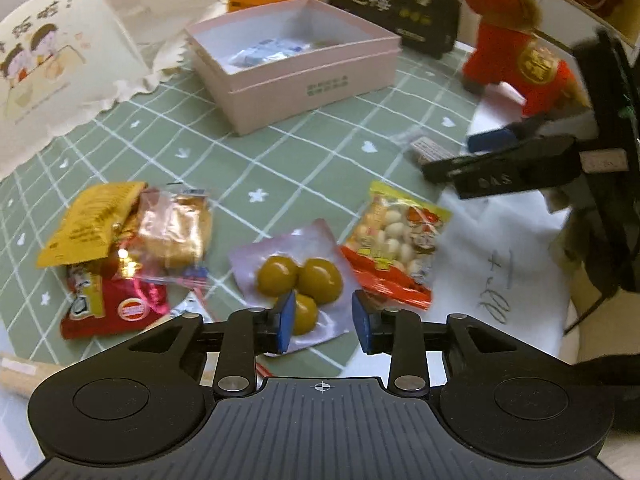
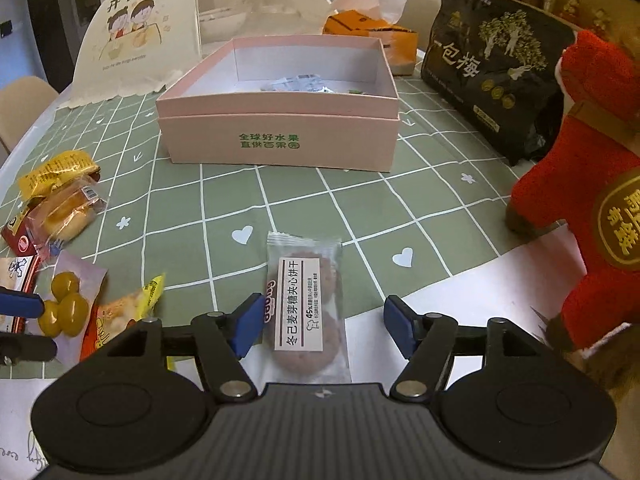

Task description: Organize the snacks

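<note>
Left wrist view: the left claw (image 1: 323, 322) stands partly open with nothing between its blue pads, poised over a clear packet of three green plums (image 1: 298, 280) on the green checked tablecloth (image 1: 280, 160). Just right of that packet lies a red-and-yellow packet of white candies (image 1: 394, 246). To the left sits a small heap: a yellow packet (image 1: 86, 222), a clear-wrapped cake (image 1: 174, 232) and a red packet (image 1: 116, 310), overlapping one another. Farther back stands an open pink box (image 1: 296, 76) holding a few small wrapped items. The right claw (image 1: 480, 160) enters from the right edge, near a red plush toy (image 1: 516, 48).

Right wrist view: the right claw (image 2: 320, 328) is wide open, its pads clear on either side of a clear-wrapped biscuit packet (image 2: 306, 304) that lies lengthwise on the tabletop between them, gripped by neither pad. The pink box (image 2: 280, 136) stands beyond it, well apart. A black bag (image 2: 492, 68) stands right of the box, an orange box (image 2: 372, 32) behind it, and a cream food cover with a cartoon print (image 2: 136, 32) to the left.
</note>
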`<state>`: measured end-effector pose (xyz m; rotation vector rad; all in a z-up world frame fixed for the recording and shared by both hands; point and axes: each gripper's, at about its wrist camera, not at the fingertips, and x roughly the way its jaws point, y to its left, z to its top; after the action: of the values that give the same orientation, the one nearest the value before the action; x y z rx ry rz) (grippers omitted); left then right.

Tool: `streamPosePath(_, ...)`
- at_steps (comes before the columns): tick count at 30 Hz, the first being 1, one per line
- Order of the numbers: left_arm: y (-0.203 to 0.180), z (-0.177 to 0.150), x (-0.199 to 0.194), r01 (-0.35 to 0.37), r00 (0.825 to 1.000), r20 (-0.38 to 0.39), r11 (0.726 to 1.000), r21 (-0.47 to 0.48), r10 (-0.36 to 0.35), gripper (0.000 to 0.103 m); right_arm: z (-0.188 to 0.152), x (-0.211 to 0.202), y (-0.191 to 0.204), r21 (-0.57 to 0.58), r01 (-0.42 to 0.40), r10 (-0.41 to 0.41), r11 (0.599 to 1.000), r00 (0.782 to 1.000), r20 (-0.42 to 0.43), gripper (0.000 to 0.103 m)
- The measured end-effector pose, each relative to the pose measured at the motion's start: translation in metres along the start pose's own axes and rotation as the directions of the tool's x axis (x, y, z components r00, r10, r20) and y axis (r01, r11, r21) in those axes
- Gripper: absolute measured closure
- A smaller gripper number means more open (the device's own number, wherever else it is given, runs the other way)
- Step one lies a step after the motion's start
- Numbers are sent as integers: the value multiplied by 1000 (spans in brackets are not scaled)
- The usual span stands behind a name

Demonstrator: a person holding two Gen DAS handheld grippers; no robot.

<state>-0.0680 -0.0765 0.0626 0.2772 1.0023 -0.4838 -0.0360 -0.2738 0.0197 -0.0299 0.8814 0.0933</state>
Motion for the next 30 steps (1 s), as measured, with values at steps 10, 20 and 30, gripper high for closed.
streamPosePath(10,4,5,20,21,999,-25,1000,-4,-22,64,-1,0,-1,-1,-1,1,1000,1000,17,32)
streamPosePath(20,9,8,27,75,997,24,997,-27,-74,65,12,4,10,-55,-45,45,997,999,-4,64)
streamPosePath(30,16,1,18,76,992,113,992,-98,-65,72,41,-42,-16,67,-131,124,989,986,108,65)
